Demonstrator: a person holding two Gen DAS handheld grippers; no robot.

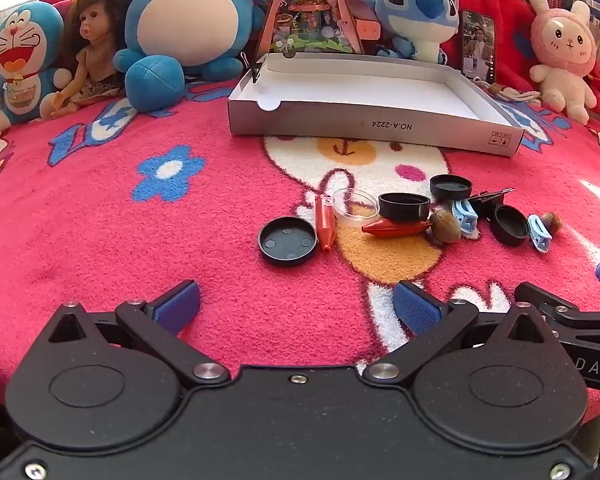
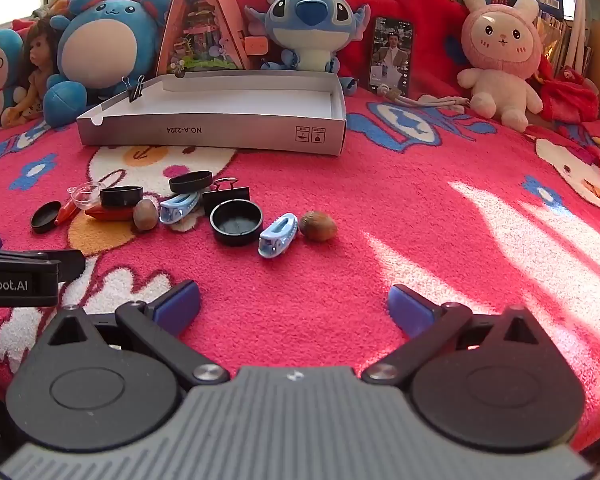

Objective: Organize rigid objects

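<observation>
Small rigid objects lie clustered on the pink patterned blanket (image 2: 340,208), in front of the grey cardboard box (image 2: 220,134). Leftmost is a black cap (image 1: 287,241) with its hollow side up; just beside it an orange-red pointed tube (image 1: 325,224) lies with its long axis running away from the camera, tip toward the viewer. A second red pointed piece (image 1: 396,227) lies crosswise, its long axis left to right, below a clear round dish (image 1: 356,206) and a black cap (image 1: 404,206). A brown nut (image 1: 445,226) sits at its right end. Farther right are a light blue clip (image 2: 179,207), a black binder clip (image 2: 226,194), an open black cap (image 2: 236,222), another light blue clip (image 2: 278,235) lying diagonally, and a second nut (image 2: 318,226) just beside it. The box stands open side up, its white interior holding nothing visible, a binder clip (image 2: 135,88) on its left wall. Plush toys line the back. Left gripper (image 1: 296,304) and right gripper (image 2: 294,304) hover near the blanket, fingers spread apart, holding nothing.
</observation>
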